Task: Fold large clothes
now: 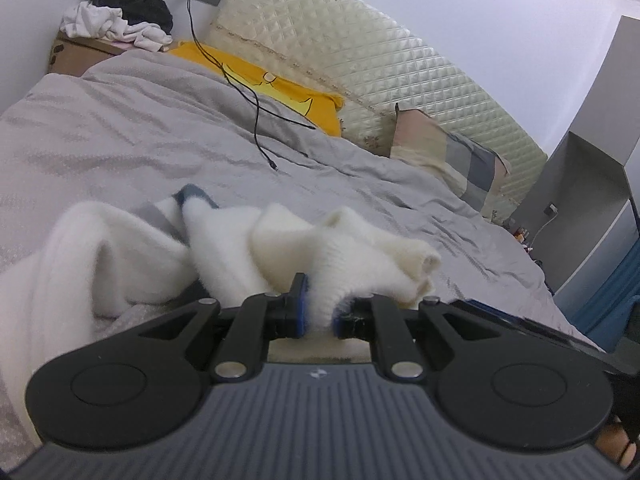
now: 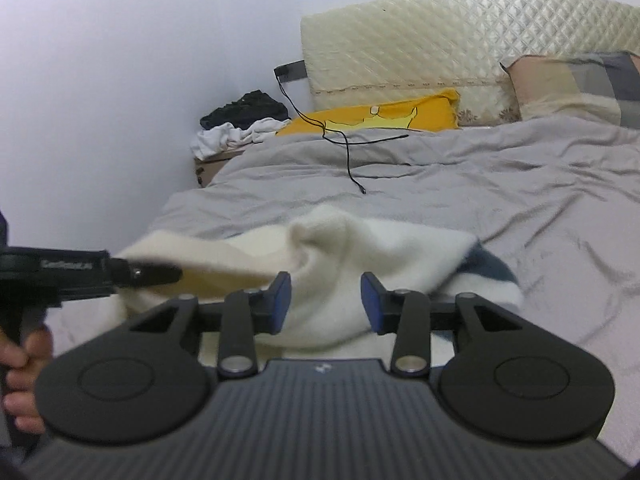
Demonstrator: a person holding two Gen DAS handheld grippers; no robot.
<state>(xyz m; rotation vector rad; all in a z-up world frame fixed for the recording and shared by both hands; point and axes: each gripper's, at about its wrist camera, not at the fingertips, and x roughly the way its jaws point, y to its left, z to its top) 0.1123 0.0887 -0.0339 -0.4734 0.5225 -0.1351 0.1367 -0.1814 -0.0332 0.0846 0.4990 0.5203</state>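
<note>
A fluffy white garment with a dark blue-grey band lies bunched on the grey bed cover. My left gripper is shut on a fold of it, lifting the cloth slightly. In the right wrist view the same garment spreads in front of my right gripper, which is open just above it and holds nothing. The left gripper also shows there, at the left, reaching into the garment's left edge.
A yellow pillow, a patchwork pillow and a quilted cream headboard lie at the far end. A black cable trails across the cover. Clothes are piled on a box in the corner. A grey cabinet stands right.
</note>
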